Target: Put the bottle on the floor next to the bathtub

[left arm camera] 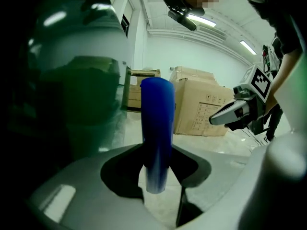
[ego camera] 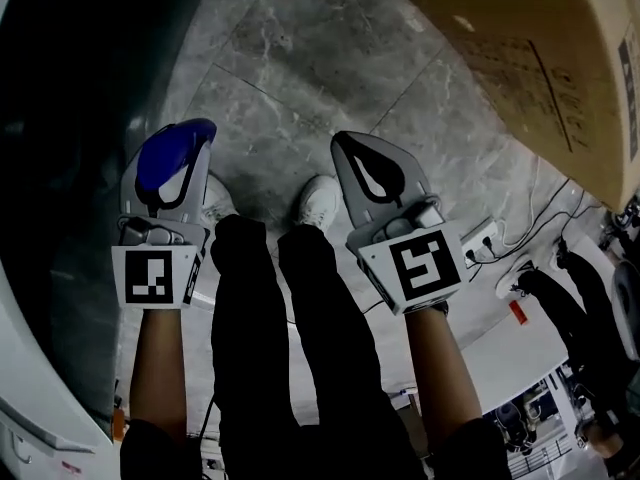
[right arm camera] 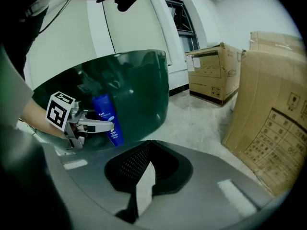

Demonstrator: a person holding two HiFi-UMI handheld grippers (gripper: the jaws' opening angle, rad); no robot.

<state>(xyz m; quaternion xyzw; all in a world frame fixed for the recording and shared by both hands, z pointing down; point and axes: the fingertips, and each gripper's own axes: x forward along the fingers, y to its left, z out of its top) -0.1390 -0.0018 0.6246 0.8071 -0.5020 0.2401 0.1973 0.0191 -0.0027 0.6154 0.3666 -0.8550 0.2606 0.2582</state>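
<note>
We recorded the site as a bare indoor test or storage space, not a lived-in home. The floor (ego camera: 300, 58) was grey marble-look tile laid in large squares. A dark green bathtub (right arm camera: 134, 90) stood free on it. Large printed cardboard boxes (right arm camera: 213, 73) stood near the white walls. A power strip (ego camera: 482, 238) and loose cables (ego camera: 545, 213) lay on the tiles. Strip lights (left arm camera: 248, 47) ran along a plain white ceiling. A second person's legs (ego camera: 570, 298) showed at the edge of the head view.
</note>
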